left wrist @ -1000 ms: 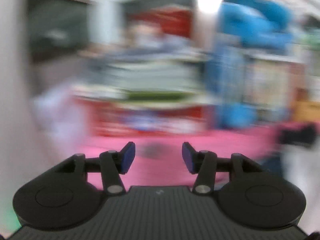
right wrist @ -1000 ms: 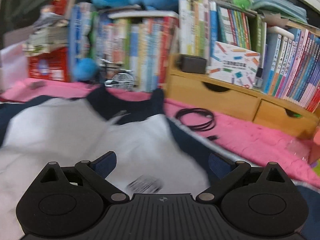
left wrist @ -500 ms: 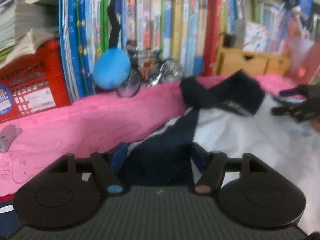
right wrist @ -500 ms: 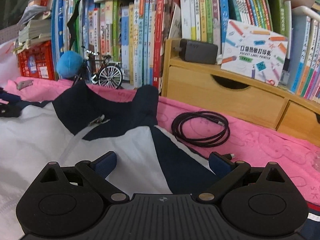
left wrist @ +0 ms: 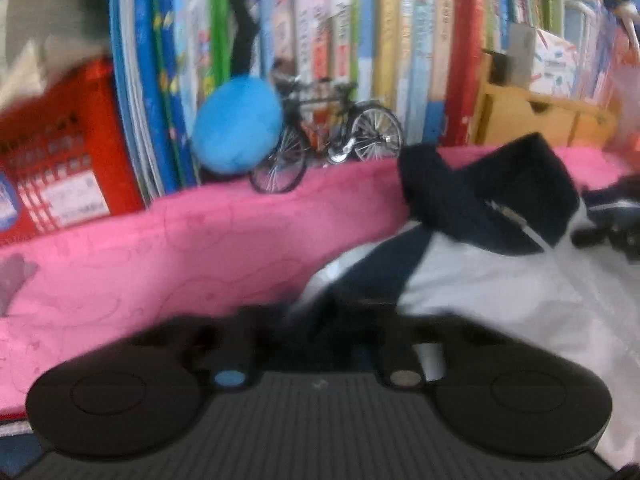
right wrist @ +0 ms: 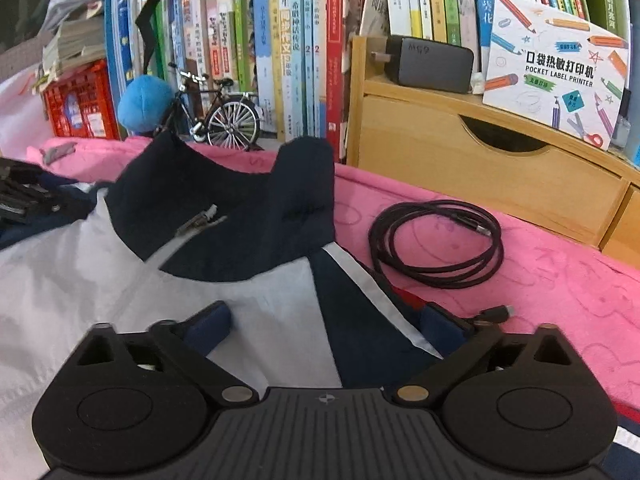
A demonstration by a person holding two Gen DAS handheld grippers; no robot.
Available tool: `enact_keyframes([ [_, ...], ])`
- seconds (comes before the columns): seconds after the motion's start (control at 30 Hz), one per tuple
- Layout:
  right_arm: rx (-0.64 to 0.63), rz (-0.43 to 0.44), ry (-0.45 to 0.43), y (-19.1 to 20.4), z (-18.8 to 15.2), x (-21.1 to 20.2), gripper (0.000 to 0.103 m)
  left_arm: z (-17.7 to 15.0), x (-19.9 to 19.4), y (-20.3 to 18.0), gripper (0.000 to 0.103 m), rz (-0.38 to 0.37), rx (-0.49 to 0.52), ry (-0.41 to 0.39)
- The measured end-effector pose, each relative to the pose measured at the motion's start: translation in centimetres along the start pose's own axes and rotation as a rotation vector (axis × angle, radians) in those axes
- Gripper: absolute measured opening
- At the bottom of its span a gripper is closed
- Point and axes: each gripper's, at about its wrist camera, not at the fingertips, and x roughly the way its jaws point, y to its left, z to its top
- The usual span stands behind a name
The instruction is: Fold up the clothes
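Note:
A white jacket (right wrist: pixel 120 264) with navy shoulders and a navy collar (right wrist: pixel 240 216) lies spread on a pink blanket (right wrist: pixel 560 280), its zipper running down from the collar. In the left wrist view the jacket (left wrist: pixel 500 288) fills the right side. My left gripper (left wrist: pixel 320 320), blurred, is shut on the bunched navy fabric of the left shoulder. My right gripper (right wrist: pixel 324 326) sits low over the other shoulder. Its jaws are closing, and the white and navy fabric lies between its blue pads (right wrist: pixel 208 326), which stand apart from it. Each gripper shows at the other view's edge.
A coiled black cable (right wrist: pixel 436 240) lies on the blanket right of the collar. Behind stand a model bicycle (left wrist: pixel 328 140), a blue plush ball (left wrist: pixel 236 124), a red crate (left wrist: pixel 52 168), a row of books (right wrist: pixel 304 48) and a wooden drawer unit (right wrist: pixel 480 176).
My left gripper swung down onto the jacket's left shoulder and shut on the fabric. My right gripper came lower and nearer the other shoulder, and its jaws have narrowed.

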Motion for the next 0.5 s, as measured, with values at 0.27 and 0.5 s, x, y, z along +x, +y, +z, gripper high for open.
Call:
enact_keyframes([
  [0.27,-0.107,-0.105,-0.077,3.8,0.2,-3.3,0.008,0.6,-3.5,-2.6,0.003,0.105,0.087,-0.151],
  [0.5,-0.080,-0.104,-0.142,2.6,2.6,-5.1,0.007,2.4,-2.4,-2.1,0.003,0.092,0.097,-0.145],
])
